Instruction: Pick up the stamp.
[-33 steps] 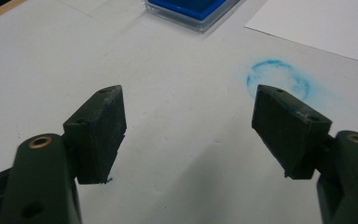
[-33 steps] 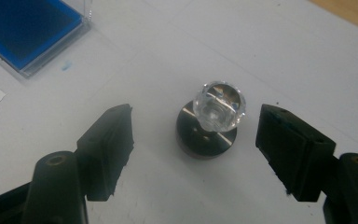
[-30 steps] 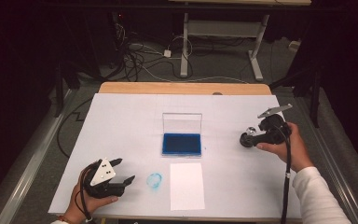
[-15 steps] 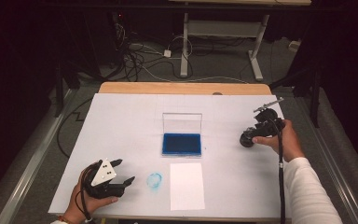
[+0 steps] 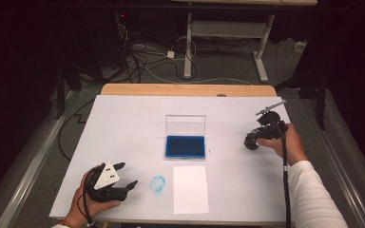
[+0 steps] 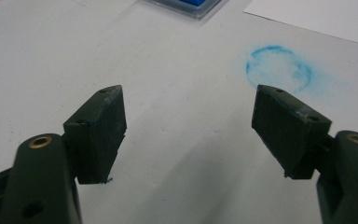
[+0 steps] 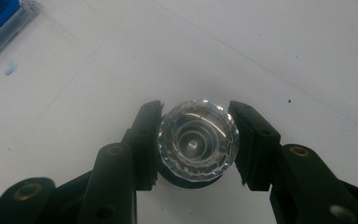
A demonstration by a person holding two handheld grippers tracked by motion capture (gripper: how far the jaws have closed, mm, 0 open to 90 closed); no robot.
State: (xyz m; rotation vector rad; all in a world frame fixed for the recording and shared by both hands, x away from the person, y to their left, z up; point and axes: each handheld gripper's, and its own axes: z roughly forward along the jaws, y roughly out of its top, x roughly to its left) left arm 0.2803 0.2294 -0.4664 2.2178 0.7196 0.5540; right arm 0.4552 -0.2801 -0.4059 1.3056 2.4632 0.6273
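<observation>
To the right of the blue ink pad (image 5: pixel 185 147), the right hand-held gripper (image 5: pixel 253 141) sits low on the counter (image 5: pixel 123 123); its jaws have just been closing and now press both sides of a clear faceted stamp knob (image 7: pixel 198 140), seen from the top in the right gripper view. The stamp's dark base pokes out under the knob and seems to rest on the counter. In the same view, a corner of the ink pad shows at the upper left, well apart from the stamp.

The ink pad is open, clear lid (image 5: pixel 186 125) standing upright at its far edge, near the middle of the counter. Just on the near side of the ink pad lies a white paper sheet (image 5: pixel 190 189), flat, a small gap between them. Left of the sheet, close beside it, is a smudgy blue ring mark (image 5: pixel 157 184) on the counter surface.

Farther left of the ink pad, at the near edge, the left hand-held gripper (image 5: pixel 127 176) rests in a hand, jaws spread wide, nothing between them, tips pointing toward the ring mark. In the left gripper view the mark (image 6: pixel 279 67) lies just beyond the right-side jaw.
</observation>
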